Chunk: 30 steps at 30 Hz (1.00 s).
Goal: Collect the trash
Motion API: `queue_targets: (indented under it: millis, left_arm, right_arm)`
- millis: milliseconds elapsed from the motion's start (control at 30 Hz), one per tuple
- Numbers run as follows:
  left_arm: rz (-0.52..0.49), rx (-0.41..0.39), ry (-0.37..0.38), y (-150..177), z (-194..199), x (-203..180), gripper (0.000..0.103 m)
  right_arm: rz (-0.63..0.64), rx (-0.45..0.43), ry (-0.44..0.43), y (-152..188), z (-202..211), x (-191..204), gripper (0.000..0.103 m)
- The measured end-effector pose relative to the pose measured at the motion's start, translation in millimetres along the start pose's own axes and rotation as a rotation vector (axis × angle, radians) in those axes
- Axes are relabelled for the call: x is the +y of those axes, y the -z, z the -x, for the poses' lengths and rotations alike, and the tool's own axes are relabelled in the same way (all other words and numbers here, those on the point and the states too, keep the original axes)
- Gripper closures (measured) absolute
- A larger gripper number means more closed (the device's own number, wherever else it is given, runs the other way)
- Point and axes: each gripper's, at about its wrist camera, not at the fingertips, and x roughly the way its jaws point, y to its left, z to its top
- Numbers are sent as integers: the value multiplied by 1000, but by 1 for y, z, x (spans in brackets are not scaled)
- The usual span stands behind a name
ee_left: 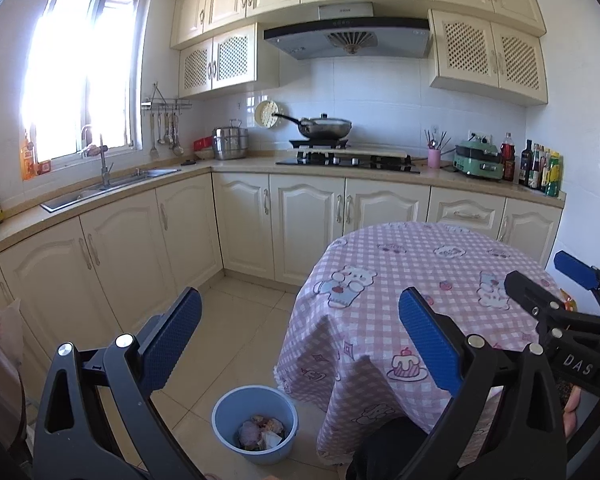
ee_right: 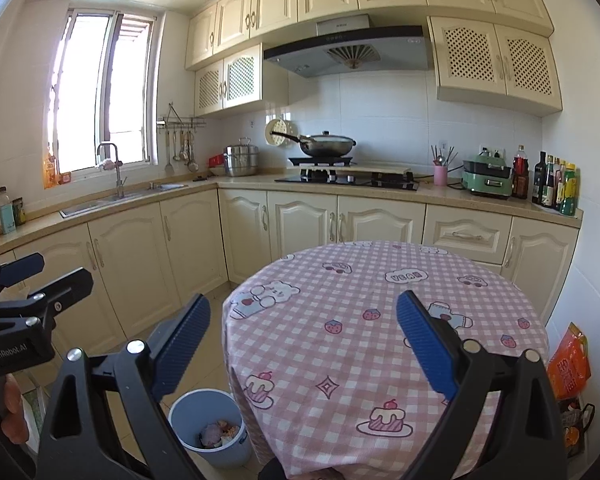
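A light-blue bin [ee_left: 256,400] stands on the tiled floor beside the round table [ee_left: 420,256], with crumpled trash [ee_left: 260,432] inside it. My left gripper [ee_left: 300,340] is open and holds nothing, raised above the floor between bin and table edge. My right gripper [ee_right: 306,344] is open too, over the near half of the pink checked tablecloth [ee_right: 340,300], with nothing between its blue pads. The bin [ee_right: 204,404] and its trash [ee_right: 218,432] show at lower left in the right wrist view. Each gripper appears in the other's view: right gripper [ee_left: 556,280], left gripper [ee_right: 40,278].
Cream cabinets and a counter wrap the left and far walls, with a sink [ee_left: 100,192], a stove and wok [ee_left: 324,128], and bottles [ee_right: 556,184]. An orange bag [ee_right: 570,364] hangs right of the table. A hand [ee_right: 14,412] holds the left gripper.
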Motion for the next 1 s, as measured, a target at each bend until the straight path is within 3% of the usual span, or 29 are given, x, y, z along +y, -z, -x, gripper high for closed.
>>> queue_targets:
  millis: [200,433,600,733,1000]
  left_arm:
    - [-5,147,-53,25,-58,11,8]
    - [29,368,-169,74,-131,50,8]
    - [67,451,-215,90,-160,72,8]
    - [86,490,-228,97,-178,78,8]
    - [125,551,-234,117,-207,95,8]
  right_arm:
    - [-7,135,38,8,-61,-41,11]
    - [-38,423,246,21,-172,-143,11]
    - [-134,578,257,30,-236,-208,11]
    - [-187,635,244,35,-275,-236,10]
    - [-150,621,235,22,-312,-228,4]
